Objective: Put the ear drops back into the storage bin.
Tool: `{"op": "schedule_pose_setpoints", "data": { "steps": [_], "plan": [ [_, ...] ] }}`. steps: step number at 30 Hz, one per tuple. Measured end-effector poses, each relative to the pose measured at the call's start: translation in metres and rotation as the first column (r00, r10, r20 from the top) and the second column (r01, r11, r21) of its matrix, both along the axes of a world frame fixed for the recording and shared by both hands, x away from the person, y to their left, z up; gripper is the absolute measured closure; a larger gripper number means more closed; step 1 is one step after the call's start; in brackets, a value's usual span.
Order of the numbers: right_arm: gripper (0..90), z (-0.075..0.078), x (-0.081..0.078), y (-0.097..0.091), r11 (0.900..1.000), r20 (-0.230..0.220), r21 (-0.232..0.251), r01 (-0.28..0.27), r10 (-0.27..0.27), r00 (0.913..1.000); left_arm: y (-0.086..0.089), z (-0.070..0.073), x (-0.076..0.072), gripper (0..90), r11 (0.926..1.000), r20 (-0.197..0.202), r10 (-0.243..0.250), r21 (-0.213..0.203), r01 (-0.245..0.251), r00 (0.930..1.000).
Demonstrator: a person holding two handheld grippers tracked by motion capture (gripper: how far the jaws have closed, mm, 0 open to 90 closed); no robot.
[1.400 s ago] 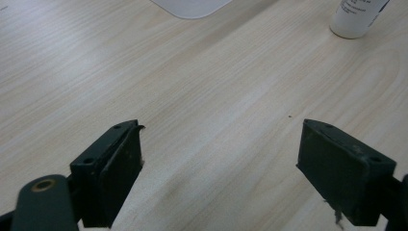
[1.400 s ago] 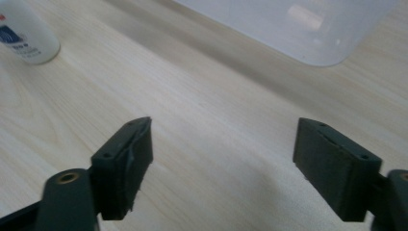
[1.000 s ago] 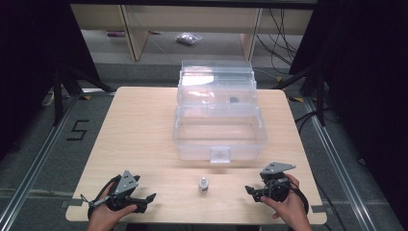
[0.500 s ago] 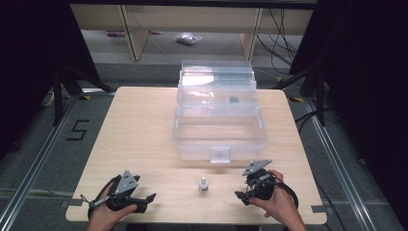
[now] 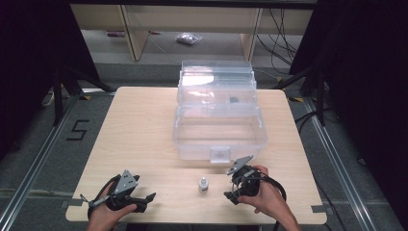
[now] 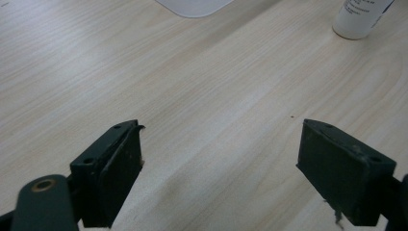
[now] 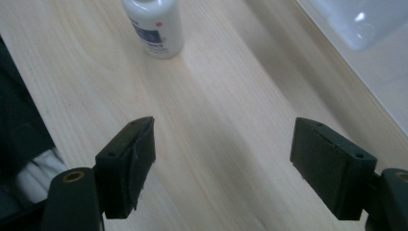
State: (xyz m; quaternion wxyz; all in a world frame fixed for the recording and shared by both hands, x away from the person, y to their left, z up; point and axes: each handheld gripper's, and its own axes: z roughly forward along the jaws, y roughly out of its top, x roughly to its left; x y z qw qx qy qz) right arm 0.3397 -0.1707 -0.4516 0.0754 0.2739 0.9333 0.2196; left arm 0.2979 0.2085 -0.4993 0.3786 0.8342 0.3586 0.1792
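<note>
High view: small white bottle (image 5: 204,185) stands upright on tabletop (image 5: 144,134), long axis vertical, cap up, btwn left gripper (image 5: 144,199) and right gripper (image 5: 229,195), in front of clear plastic box (image 5: 219,120). Left gripper view: jaws wide, nothing btwn; bottle at upper right. Right gripper view: jaws wide, empty; bottle ahead, upper left.
</note>
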Motion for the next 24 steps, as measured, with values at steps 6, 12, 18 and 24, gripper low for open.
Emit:
{"op": "schedule_pose_setpoints", "data": {
  "steps": [6,12,18,24],
  "plan": [
    [25.1,0.000,0.003,0.014,0.9980,-0.006,-0.027,-0.057,0.057,0.9984,0.000,-0.001,0.001,15.0,0.9999,0.005,-0.003,-0.010,0.003,1.0000],
    [25.2,0.001,0.006,0.028,0.9948,-0.012,-0.068,-0.076,0.075,0.9971,0.000,-0.001,0.001,15.0,1.0000,0.006,0.004,-0.006,-0.004,1.0000],
    [26.7,0.003,0.008,0.048,0.9868,-0.021,-0.101,-0.127,0.125,0.9919,-0.001,-0.001,0.000,15.0,0.9997,0.005,0.004,-0.026,-0.004,1.0000],
    [27.1,0.003,0.014,0.062,0.9796,-0.017,-0.117,-0.163,0.163,0.9866,-0.001,0.000,0.000,15.0,0.9996,0.009,0.006,-0.026,-0.006,0.9999]
  ]
}}
